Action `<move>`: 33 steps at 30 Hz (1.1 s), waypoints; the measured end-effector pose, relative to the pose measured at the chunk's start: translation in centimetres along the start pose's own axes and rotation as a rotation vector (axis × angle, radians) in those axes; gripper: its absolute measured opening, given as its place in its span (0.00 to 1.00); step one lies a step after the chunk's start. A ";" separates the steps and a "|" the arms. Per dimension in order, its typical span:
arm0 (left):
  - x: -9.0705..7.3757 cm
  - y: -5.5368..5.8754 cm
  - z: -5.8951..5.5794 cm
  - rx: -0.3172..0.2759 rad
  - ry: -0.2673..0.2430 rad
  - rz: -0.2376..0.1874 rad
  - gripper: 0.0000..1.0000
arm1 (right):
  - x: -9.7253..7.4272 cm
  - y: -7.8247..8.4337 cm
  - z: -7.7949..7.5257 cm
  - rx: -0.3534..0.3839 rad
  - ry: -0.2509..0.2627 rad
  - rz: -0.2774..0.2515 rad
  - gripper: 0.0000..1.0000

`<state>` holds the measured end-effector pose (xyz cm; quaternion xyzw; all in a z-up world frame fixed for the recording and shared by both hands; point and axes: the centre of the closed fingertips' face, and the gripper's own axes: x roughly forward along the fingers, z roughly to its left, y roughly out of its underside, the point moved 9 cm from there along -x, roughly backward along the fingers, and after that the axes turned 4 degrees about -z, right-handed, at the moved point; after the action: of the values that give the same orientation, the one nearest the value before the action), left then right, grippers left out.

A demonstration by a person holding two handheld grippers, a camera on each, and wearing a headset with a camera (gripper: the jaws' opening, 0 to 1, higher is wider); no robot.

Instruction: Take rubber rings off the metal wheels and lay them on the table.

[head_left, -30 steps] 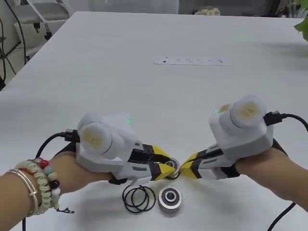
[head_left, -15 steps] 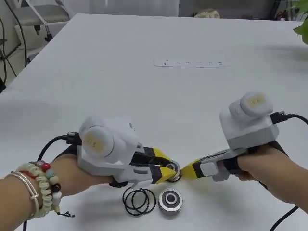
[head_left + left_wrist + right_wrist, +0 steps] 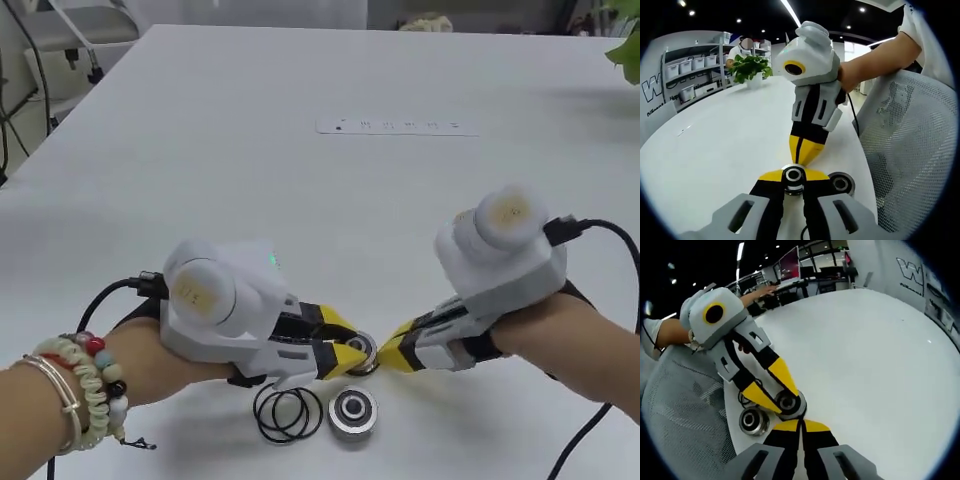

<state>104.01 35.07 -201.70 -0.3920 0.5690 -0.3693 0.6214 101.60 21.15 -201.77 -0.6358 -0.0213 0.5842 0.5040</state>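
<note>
My left gripper (image 3: 350, 353) is shut on a small metal wheel (image 3: 361, 348), held just above the white table (image 3: 330, 200). In the left gripper view the wheel (image 3: 793, 181) sits between the yellow tips of that gripper (image 3: 793, 172). My right gripper (image 3: 385, 358) faces it, jaws shut, tips against the wheel's rim (image 3: 790, 404); whether a ring is pinched I cannot tell. A second wheel (image 3: 352, 411) lies flat on the table in front. Beside it lie black rubber rings (image 3: 287, 412), overlapping.
A white power strip (image 3: 397, 127) lies far out on the table. A green plant (image 3: 628, 55) stands at the far right corner. Cables trail from both grippers. A mesh chair (image 3: 910, 140) is close behind the table edge.
My right gripper drew back to the right and tilted up half a second ago, then came back to the held wheel. The left gripper, loose wheel and rings stayed put.
</note>
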 end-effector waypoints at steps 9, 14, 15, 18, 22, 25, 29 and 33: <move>0.0 0.0 0.0 -0.009 0.000 -0.002 0.08 | -0.1 -0.1 0.1 0.017 0.027 0.005 0.00; 0.1 0.0 0.0 -0.025 -0.004 -0.001 0.08 | -0.1 -0.1 0.1 0.046 0.036 0.007 0.00; 0.1 0.0 0.0 -0.019 -0.005 -0.002 0.08 | -0.1 -0.1 0.2 0.041 0.036 0.006 0.00; 0.1 0.0 0.0 -0.019 -0.005 -0.002 0.08 | -0.1 -0.1 0.3 0.021 0.038 0.007 0.00; 0.1 0.1 0.1 -0.022 0.000 -0.013 0.08 | -0.1 -0.1 0.3 0.007 0.035 0.004 0.00; 0.1 0.2 -0.1 -0.016 -0.013 -0.021 0.08 | -0.1 0.0 0.3 0.020 0.031 -0.005 0.00; 0.1 0.3 -0.1 -0.004 -0.011 -0.033 0.08 | -0.1 0.0 0.3 0.018 0.030 -0.007 0.00; 0.1 0.3 0.0 -0.018 -0.007 -0.041 0.08 | -0.1 0.0 0.3 0.016 0.028 -0.009 0.00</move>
<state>104.00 35.09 -202.02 -0.4104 0.5622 -0.3753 0.6120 101.36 21.27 -201.70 -0.6396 -0.0127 0.5732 0.5120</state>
